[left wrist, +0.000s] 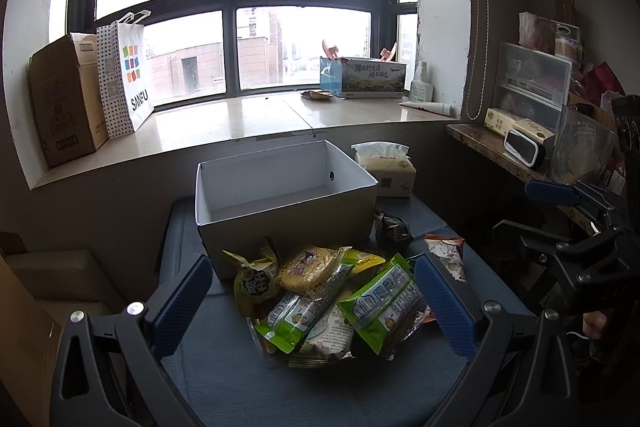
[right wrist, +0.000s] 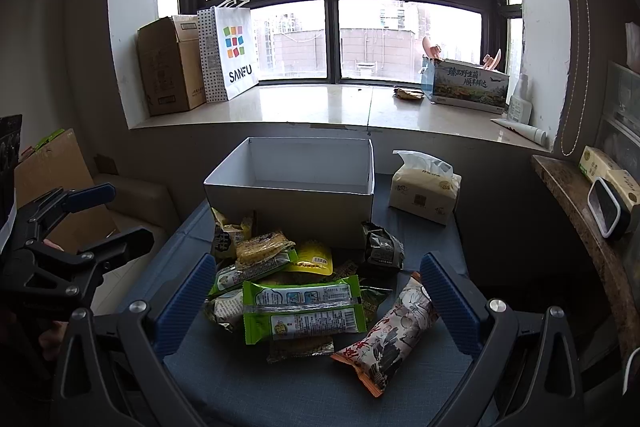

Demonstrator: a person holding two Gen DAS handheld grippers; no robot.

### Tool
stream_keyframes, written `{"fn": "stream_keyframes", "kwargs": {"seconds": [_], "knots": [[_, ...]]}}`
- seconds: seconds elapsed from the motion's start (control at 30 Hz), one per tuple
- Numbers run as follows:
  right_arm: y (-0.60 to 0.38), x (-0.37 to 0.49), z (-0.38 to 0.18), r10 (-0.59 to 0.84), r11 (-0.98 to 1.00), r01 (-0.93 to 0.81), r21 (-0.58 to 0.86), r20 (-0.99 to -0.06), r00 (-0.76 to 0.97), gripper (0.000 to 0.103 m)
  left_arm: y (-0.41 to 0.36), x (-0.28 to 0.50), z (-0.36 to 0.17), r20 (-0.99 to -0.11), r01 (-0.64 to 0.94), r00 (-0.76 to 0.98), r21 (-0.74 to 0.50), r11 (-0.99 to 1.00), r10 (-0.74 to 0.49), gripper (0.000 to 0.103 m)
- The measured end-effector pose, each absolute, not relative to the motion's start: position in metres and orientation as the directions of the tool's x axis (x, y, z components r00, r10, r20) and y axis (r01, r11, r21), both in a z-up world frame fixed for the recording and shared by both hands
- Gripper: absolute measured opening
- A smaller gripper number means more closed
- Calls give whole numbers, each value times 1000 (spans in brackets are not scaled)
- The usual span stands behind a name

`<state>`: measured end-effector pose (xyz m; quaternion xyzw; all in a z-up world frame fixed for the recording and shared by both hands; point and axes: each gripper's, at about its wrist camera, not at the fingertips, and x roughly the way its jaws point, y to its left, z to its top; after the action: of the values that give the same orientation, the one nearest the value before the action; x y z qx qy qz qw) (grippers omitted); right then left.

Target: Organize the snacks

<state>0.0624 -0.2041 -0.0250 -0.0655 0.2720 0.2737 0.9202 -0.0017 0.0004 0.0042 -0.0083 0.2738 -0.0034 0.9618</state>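
Note:
A pile of snack packets (left wrist: 328,295) lies on a blue-grey table (left wrist: 280,387), just in front of an empty white box (left wrist: 280,215). My left gripper (left wrist: 316,307) is open, above the near side of the pile, holding nothing. My right gripper (right wrist: 316,303) is open over the same pile (right wrist: 296,291), holding nothing. A green packet (right wrist: 304,311) lies on top; an orange-and-white packet (right wrist: 388,335) lies at the right. A dark packet (right wrist: 382,245) sits by the box (right wrist: 296,203) corner. Each gripper shows at the edge of the other's view.
A tissue pack (right wrist: 424,193) stands right of the box. The window sill (right wrist: 320,107) behind holds a cardboard box (right wrist: 168,67), a SANFU bag (right wrist: 232,55) and a printed carton (right wrist: 464,85). A cluttered shelf (left wrist: 540,131) is at the right. A brown carton (right wrist: 48,167) is left.

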Motion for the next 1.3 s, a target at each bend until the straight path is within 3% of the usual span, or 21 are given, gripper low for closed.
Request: {"fn": "stream_keyframes", "kwargs": {"seconds": [1.3], "knots": [[-205,62,-24,459,845,-534,21,-541,705,103,6,-4,3,-519,4,854,-53,999,-31,103]]}}
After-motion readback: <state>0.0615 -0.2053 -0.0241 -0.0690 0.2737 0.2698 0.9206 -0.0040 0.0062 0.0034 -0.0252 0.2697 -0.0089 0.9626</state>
